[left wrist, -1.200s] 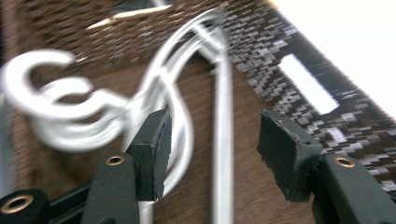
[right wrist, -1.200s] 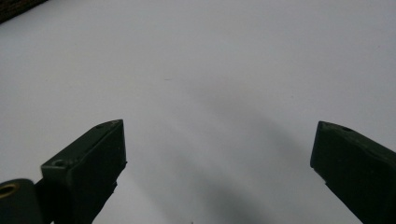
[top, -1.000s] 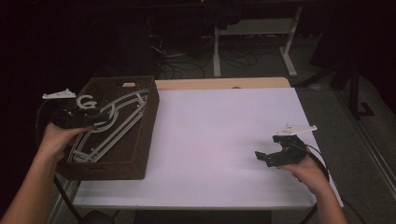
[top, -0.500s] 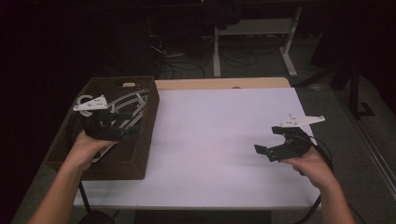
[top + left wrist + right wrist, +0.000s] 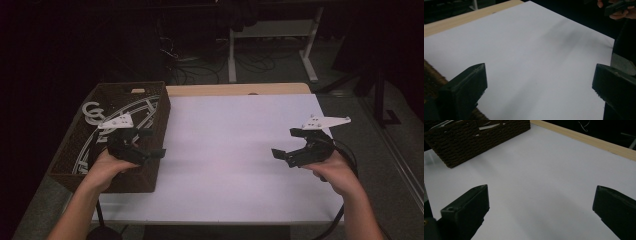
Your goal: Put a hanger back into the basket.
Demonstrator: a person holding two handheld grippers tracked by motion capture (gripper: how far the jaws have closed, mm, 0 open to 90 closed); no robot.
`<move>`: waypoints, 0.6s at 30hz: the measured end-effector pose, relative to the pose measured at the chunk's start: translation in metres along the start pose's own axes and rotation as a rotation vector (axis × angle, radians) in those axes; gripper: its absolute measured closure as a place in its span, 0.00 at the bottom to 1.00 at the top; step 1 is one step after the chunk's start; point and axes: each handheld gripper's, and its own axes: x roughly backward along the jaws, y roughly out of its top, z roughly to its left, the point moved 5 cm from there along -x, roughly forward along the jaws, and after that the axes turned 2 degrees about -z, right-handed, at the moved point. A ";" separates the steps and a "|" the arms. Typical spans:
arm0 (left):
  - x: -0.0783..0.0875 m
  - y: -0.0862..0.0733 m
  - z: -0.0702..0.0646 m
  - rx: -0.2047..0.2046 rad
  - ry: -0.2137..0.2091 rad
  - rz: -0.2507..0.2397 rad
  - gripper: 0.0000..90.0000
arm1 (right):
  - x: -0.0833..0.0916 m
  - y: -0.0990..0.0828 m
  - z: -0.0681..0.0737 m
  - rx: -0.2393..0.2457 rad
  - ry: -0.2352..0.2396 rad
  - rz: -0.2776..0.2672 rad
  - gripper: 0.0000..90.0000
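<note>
I count one woven basket (image 5: 150, 170) at the left of the high view, holding several white curved pieces (image 5: 92, 112), too tangled to number. One white sheet (image 5: 235, 150) covers the one table (image 5: 240, 89). Two grippers, one per hand.

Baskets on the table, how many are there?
1. A dark woven basket stands at the left edge of the white table, with white curved pieces inside. The left gripper, jaws just opened and empty, hovers over the basket's right wall.
</note>
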 end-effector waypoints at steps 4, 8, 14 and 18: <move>-0.001 0.000 -0.002 -0.011 0.002 -0.001 0.00 | -0.001 -0.001 0.000 0.002 -0.003 0.004 0.00; 0.001 -0.001 -0.001 -0.002 -0.006 -0.014 0.00 | -0.003 -0.003 -0.001 -0.001 -0.005 0.006 0.00; 0.002 0.000 0.000 0.009 -0.015 -0.027 0.00 | -0.003 -0.004 -0.001 -0.003 -0.005 0.003 0.00; 0.002 0.000 0.000 0.008 -0.012 -0.027 0.00 | -0.003 -0.006 -0.001 -0.006 -0.006 0.001 0.00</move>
